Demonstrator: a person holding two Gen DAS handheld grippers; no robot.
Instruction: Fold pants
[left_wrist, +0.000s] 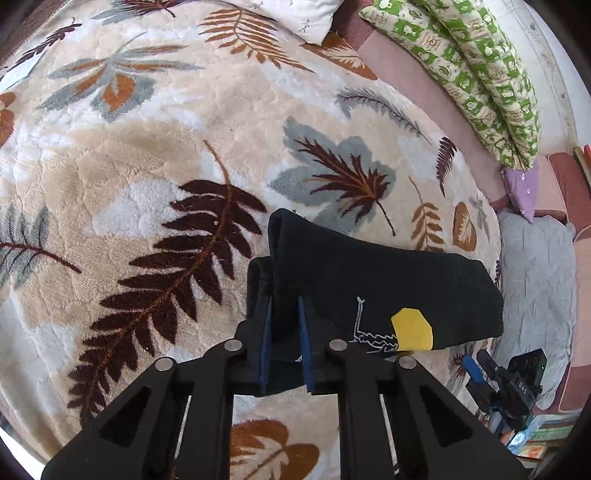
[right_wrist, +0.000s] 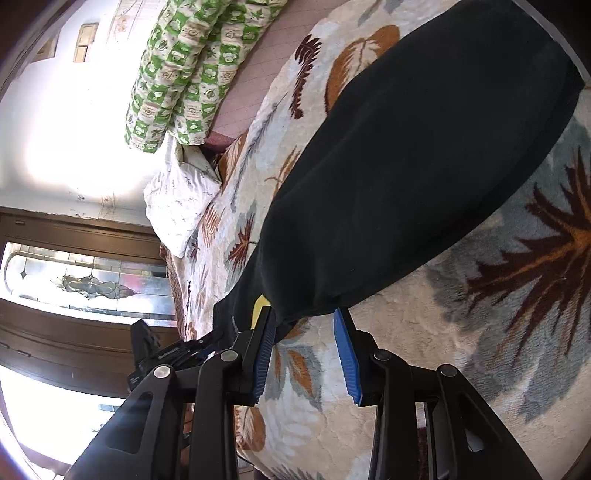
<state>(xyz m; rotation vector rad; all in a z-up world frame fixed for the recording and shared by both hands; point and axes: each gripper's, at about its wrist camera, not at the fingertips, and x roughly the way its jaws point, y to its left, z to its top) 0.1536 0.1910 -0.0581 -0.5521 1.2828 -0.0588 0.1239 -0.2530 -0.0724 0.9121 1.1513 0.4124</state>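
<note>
The black pants (left_wrist: 369, 280) lie folded into a thick bundle on the leaf-patterned blanket (left_wrist: 147, 155), with a yellow patch (left_wrist: 412, 328) and a white line drawing near the front edge. My left gripper (left_wrist: 286, 339) is shut on the bundle's near left edge, cloth between its blue pads. In the right wrist view the pants (right_wrist: 406, 166) stretch away up to the right. My right gripper (right_wrist: 304, 350) is open, its tips at the bundle's near edge, nothing between the pads. The right gripper also shows at the left wrist view's lower right (left_wrist: 480, 373).
A green-and-cream patterned quilt (left_wrist: 480, 70) lies rolled at the far right of the bed, and it also shows in the right wrist view (right_wrist: 184, 74). A white pillow (right_wrist: 181, 199) sits at the bed's head. A grey cloth (left_wrist: 535, 266) lies beside the blanket. A wooden door with glass (right_wrist: 81, 288) stands beyond.
</note>
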